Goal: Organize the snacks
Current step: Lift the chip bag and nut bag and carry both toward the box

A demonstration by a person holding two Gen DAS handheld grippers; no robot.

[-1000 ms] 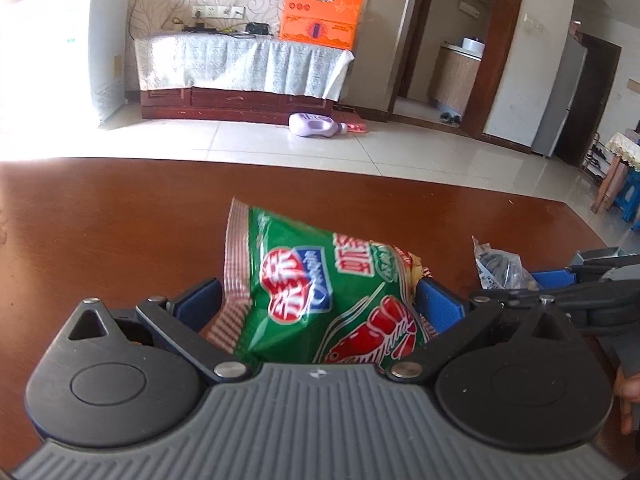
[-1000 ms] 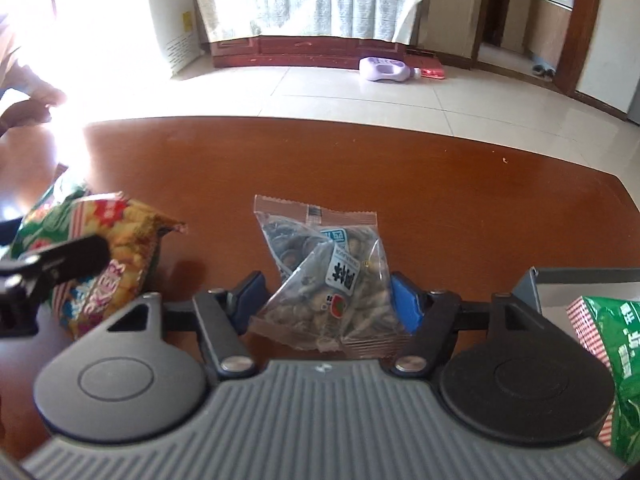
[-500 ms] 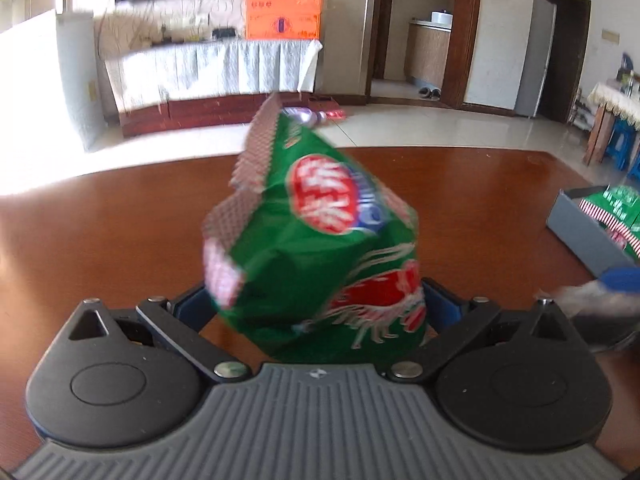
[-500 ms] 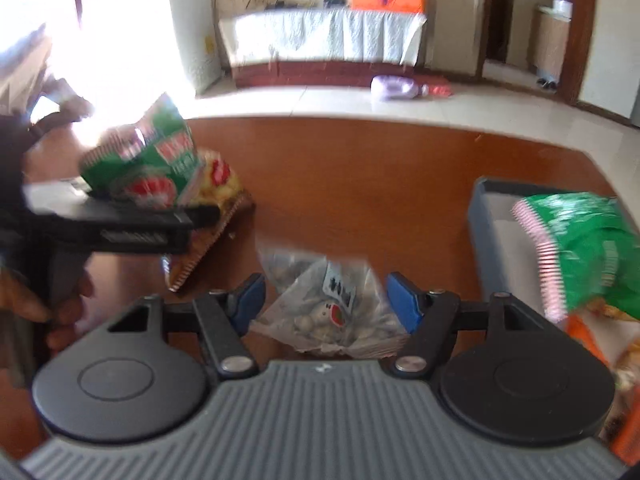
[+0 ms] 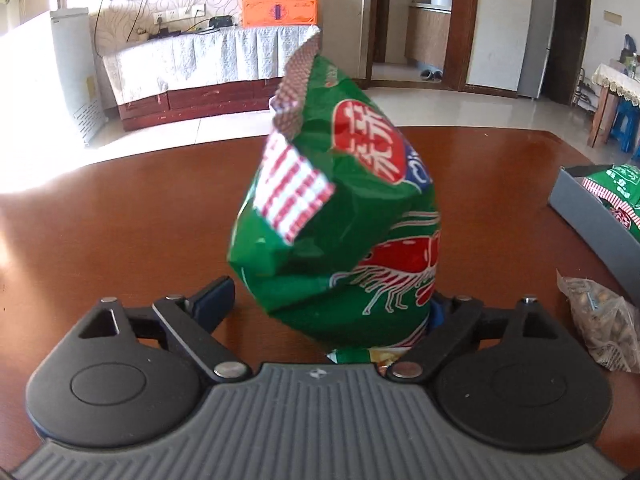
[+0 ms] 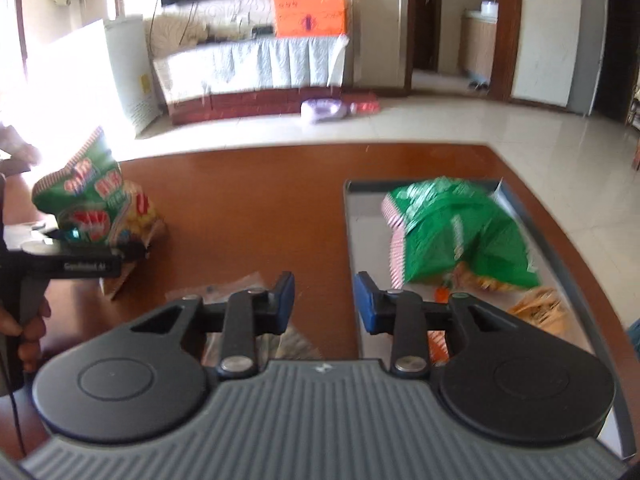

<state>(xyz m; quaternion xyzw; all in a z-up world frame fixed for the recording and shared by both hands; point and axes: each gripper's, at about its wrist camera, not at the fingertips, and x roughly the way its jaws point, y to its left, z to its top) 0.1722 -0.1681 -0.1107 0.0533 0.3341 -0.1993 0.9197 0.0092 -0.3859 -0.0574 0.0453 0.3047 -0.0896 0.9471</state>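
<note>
My right jaws [image 6: 324,300] are closing empty: the nut packet [image 6: 244,283] is now lying loose on the counter [image 6: 260,200], beside the tray [image 6: 350,240]. My left jaws [image 5: 332,300] are grasping the green bag [image 5: 340,220], now lifted off the counter.

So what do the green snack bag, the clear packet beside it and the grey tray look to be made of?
Green snack bag: thin glossy plastic film, printed; it creases sharply and has crimped end seals. Clear packet: transparent film, wrinkled, with the nuts or seeds showing through. Grey tray: matte, rigid, straight-walled; plastic or coated metal, I can't tell which. Table: polished reddish wood or veneer, with glare.
</note>
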